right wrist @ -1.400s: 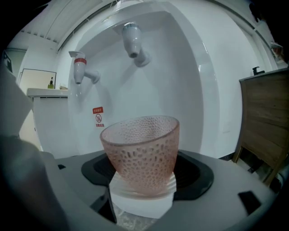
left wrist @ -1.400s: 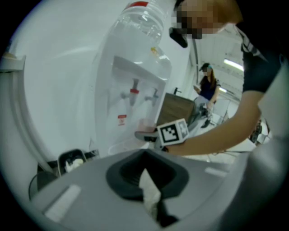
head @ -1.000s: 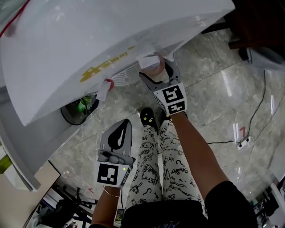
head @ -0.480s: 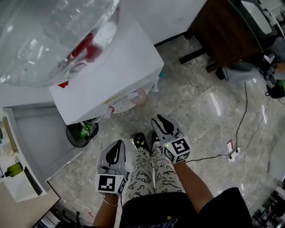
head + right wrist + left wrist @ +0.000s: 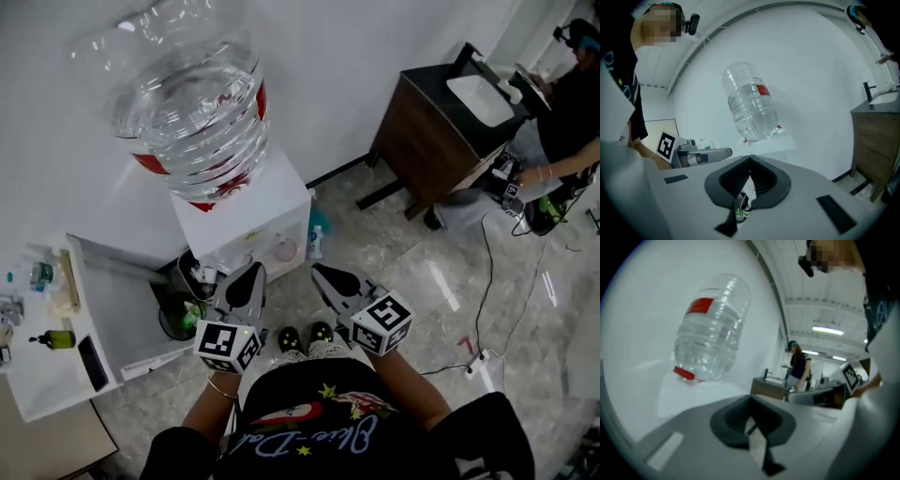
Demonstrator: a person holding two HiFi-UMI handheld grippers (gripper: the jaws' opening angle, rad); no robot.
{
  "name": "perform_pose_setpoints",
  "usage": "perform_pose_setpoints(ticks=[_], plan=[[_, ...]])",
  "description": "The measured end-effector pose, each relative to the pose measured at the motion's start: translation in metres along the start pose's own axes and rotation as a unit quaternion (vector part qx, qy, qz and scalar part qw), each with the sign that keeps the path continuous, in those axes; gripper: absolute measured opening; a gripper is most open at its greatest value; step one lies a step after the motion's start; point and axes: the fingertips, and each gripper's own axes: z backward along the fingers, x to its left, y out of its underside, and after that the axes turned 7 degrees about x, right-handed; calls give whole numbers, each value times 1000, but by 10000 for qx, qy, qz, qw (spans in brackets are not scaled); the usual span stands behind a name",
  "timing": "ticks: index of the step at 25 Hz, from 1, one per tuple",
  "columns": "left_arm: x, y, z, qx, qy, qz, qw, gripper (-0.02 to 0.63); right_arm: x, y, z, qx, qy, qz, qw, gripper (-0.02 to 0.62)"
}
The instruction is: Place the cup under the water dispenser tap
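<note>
A pink cup (image 5: 284, 249) stands in the niche of the white water dispenser (image 5: 267, 208), below its taps. A big clear water bottle (image 5: 192, 103) sits upside down on top; it also shows in the left gripper view (image 5: 712, 329) and the right gripper view (image 5: 751, 108). My left gripper (image 5: 254, 272) and right gripper (image 5: 320, 273) hang side by side in front of the dispenser, well back from the cup. Both are shut with nothing between the jaws (image 5: 750, 398) (image 5: 750, 157).
A black bin (image 5: 176, 311) with green rubbish stands left of the dispenser, next to a white shelf (image 5: 37, 366) with small items. A small bottle (image 5: 316, 241) is on the floor by the dispenser. A brown sink cabinet (image 5: 427, 117), a seated person (image 5: 562, 103) and floor cables (image 5: 487, 281) lie right.
The right gripper has let go of the cup under the tap, drawn back and shut. Both grippers have risen and now sit further from the dispenser.
</note>
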Motion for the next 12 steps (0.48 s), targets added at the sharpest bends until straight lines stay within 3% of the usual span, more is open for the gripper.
perform_pose_setpoints(ticks=[4, 12], plan=[[-25, -6, 16, 109, 206, -410, 9989, -11, 20, -6, 34, 57, 11, 179, 9998, 14], [-13, -1, 34, 167, -50, -309, 9994, -11, 14, -2, 46, 53, 110, 11, 9999, 14]])
